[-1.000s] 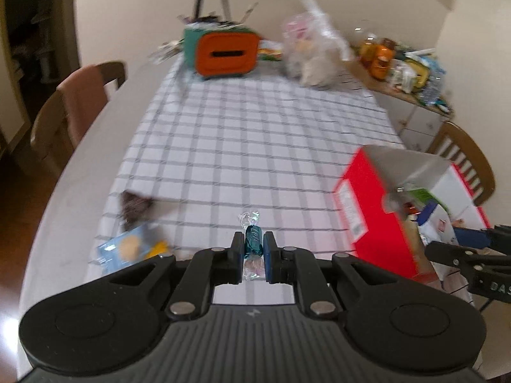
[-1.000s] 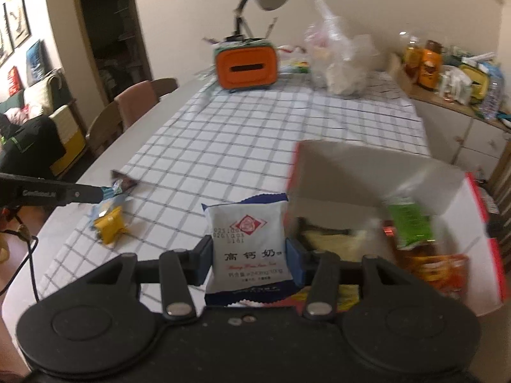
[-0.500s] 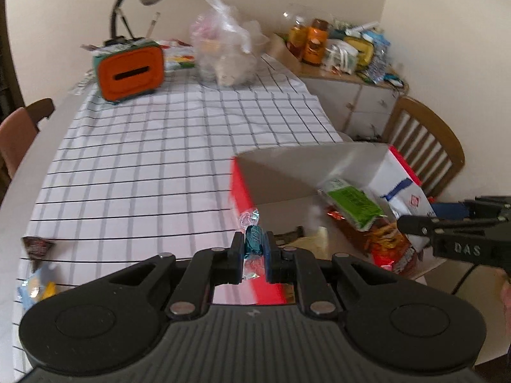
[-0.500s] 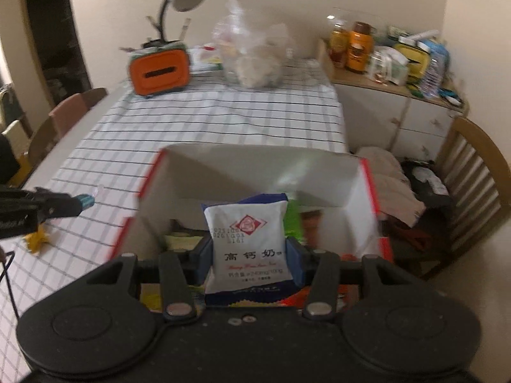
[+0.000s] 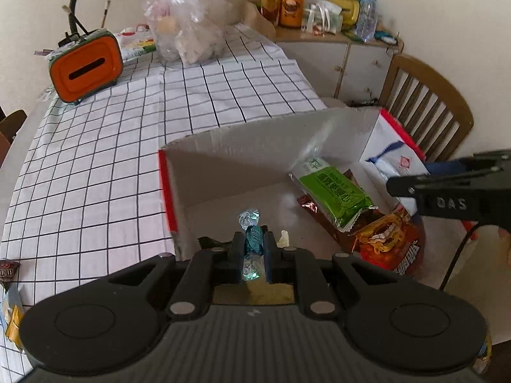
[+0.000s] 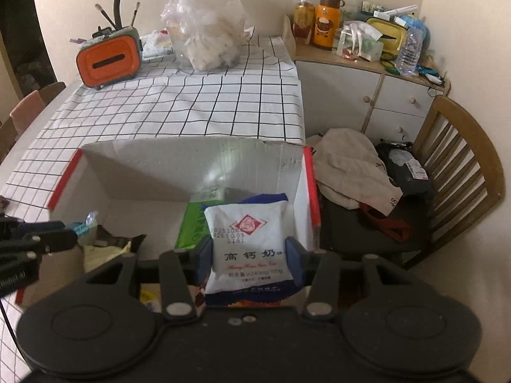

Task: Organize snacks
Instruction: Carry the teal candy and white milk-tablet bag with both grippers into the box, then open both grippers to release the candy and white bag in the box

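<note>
My left gripper point(image 5: 254, 244) is shut on a teal wrapped candy point(image 5: 252, 239) and holds it over the left part of the open red-edged cardboard box point(image 5: 242, 146). My right gripper point(image 6: 249, 255) is shut on a white milk-powder packet point(image 6: 249, 239) with a red diamond logo, held over the right part of the same box point(image 6: 191, 159). Inside the box lie a green packet point(image 5: 335, 194), an orange snack bag point(image 5: 389, 242) and a pale yellow packet point(image 6: 102, 252). The right gripper also shows in the left wrist view point(image 5: 447, 188), and the left gripper in the right wrist view point(image 6: 35, 242).
Two loose snacks point(image 5: 9, 290) lie on the checked tablecloth point(image 5: 111, 146) at the left edge. An orange tissue box point(image 5: 86, 67), a lamp and a plastic bag point(image 5: 185, 32) stand at the far end. A wooden chair point(image 6: 453, 172) with clothes stands right of the table.
Both grippers have moved right from above the tablecloth to over the open box, each still holding its snack. The loose snacks on the cloth have stayed put.
</note>
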Available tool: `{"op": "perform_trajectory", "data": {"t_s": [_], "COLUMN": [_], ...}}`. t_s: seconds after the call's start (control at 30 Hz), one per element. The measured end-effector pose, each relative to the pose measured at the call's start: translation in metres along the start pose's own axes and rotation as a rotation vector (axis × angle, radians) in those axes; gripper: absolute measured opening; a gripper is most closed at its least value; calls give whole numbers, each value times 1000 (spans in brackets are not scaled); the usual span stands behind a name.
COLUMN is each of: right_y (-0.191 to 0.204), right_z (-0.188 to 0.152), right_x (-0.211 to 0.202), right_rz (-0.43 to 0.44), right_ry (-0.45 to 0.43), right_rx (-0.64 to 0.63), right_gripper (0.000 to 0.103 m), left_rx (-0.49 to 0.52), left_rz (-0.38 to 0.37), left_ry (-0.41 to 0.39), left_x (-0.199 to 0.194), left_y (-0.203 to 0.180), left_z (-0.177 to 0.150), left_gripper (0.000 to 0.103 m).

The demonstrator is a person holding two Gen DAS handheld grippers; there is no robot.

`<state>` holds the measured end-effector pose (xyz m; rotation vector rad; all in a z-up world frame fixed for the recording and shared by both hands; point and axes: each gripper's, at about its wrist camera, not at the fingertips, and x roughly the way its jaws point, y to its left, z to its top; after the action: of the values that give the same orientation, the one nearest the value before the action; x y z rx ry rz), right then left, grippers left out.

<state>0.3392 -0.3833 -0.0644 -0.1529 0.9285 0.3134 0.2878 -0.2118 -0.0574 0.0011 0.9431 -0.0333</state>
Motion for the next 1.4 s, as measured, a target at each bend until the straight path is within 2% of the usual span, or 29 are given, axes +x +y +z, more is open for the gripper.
{"op": "perform_trajectory", "data": {"t_s": [0.2, 0.47, 0.63, 0.87, 1.03, 1.27, 1.4], "right_y": [6, 10, 9, 10, 9, 14, 21], "right_z": [6, 5, 5, 2, -1, -8, -9], "right_x": [23, 34, 32, 18, 0, -32, -49], "right_rz": [-7, -3, 9, 32, 78, 125, 142], "right_ry": [48, 74, 67, 43, 9, -53, -87], "right_rx": [-47, -78, -81, -89, -71, -60, -63], "right_gripper": [47, 47, 48, 48, 49, 54, 56], "left_rx": [45, 66, 84, 77, 35, 19, 14], "left_rz": [47, 83, 83, 73, 42, 7, -8], "left_ry": [46, 139, 152, 135, 113, 49, 8], "left_x": [19, 39, 41, 34, 22, -5, -24], "left_y": [-14, -17, -17, -14, -6, 1, 5], "left_z": [6, 7, 8, 7, 5, 2, -2], "left_gripper": [12, 12, 12, 12, 12, 15, 20]}}
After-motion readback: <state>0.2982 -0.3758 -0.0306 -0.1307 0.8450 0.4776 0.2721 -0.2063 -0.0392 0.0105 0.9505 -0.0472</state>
